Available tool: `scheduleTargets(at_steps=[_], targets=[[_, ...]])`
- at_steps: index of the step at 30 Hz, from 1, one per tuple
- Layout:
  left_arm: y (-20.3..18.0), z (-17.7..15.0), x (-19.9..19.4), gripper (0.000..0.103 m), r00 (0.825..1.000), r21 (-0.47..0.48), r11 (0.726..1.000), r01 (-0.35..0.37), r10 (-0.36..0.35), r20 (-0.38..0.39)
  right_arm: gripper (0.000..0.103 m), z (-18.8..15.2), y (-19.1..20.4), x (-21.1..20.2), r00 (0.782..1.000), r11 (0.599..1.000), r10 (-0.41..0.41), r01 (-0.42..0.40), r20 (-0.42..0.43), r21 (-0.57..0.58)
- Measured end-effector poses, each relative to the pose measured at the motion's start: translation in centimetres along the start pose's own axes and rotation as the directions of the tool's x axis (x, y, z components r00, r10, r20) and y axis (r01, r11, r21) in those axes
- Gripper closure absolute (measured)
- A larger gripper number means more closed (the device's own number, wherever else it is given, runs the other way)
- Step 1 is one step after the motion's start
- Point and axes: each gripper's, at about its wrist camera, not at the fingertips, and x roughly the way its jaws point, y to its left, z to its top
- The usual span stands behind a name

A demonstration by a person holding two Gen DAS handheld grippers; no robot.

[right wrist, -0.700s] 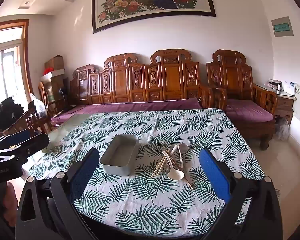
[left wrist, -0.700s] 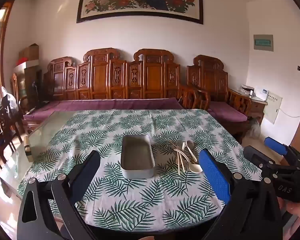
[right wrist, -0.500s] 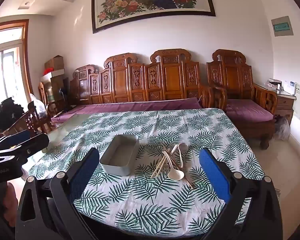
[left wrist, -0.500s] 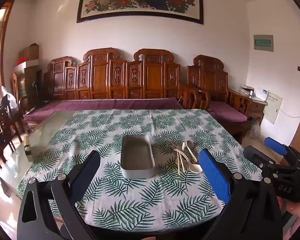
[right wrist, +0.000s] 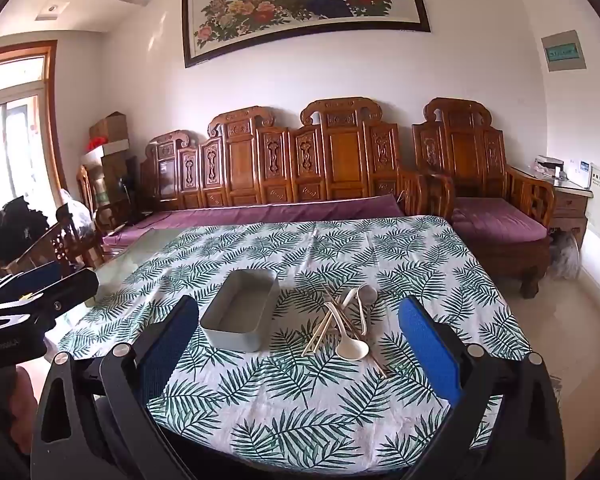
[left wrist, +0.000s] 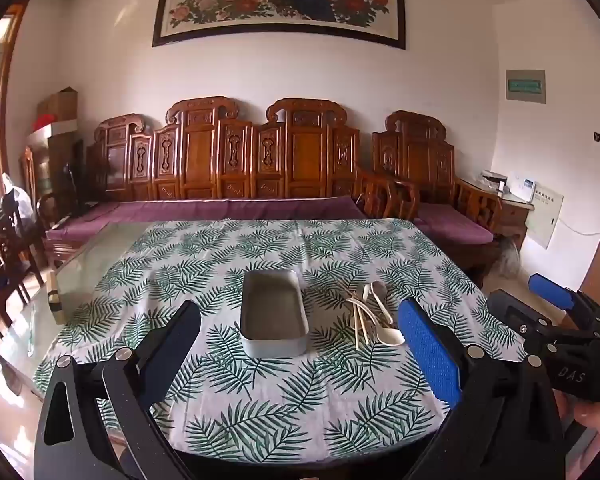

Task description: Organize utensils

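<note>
A grey rectangular box (left wrist: 274, 314) (right wrist: 242, 314) stands empty on a table with a palm-leaf cloth (left wrist: 260, 396) (right wrist: 292, 392). To its right lies a pile of white spoons and chopsticks (left wrist: 370, 316) (right wrist: 346, 326). My left gripper (left wrist: 300, 336) is open and empty, held back over the table's near edge. My right gripper (right wrist: 300, 336) is open and empty too, equally far back. Each gripper shows at the side of the other's view: the right one (left wrist: 548, 328), the left one (right wrist: 32, 300).
Bare glass tabletop (left wrist: 80, 268) lies left of the cloth. A carved wooden sofa with purple cushions (left wrist: 236, 184) runs behind the table, an armchair (right wrist: 488, 200) at back right. Dark wooden chairs (left wrist: 0, 256) stand at the left.
</note>
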Motion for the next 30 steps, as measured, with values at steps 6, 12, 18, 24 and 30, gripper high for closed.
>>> scheduleTargets(at_steps=[6,12,18,24,30], targets=[[-0.46,-0.02,-0.14,0.008,1.0,0.001,1.0,0.002,-0.002,0.0,0.003,-0.23,-0.03,0.16,1.0,1.0,-0.001,0.001,-0.001,0.0],[-0.54,0.08,-0.17,0.008,1.0,-0.001,1.0,0.003,-0.003,0.001,0.003,-0.24,-0.06,0.16,1.0,1.0,0.0,0.0,-0.002,0.001],[-0.85,0.29,-0.12,0.008,1.0,-0.001,1.0,0.006,-0.006,0.002,0.003,-0.26,-0.04,0.15,1.0,1.0,0.0,0.0,-0.002,0.002],[-1.03,0.58,-0.2,0.008,1.0,-0.002,1.0,0.01,-0.01,0.009,0.003,-0.67,0.26,0.02,1.0,1.0,0.0,0.0,0.002,0.0],[-0.68,0.61,-0.38,0.008,1.0,-0.005,1.0,0.014,-0.014,0.016,0.003,-0.67,-0.04,0.19,1.0,1.0,0.003,-0.003,0.0,0.004]])
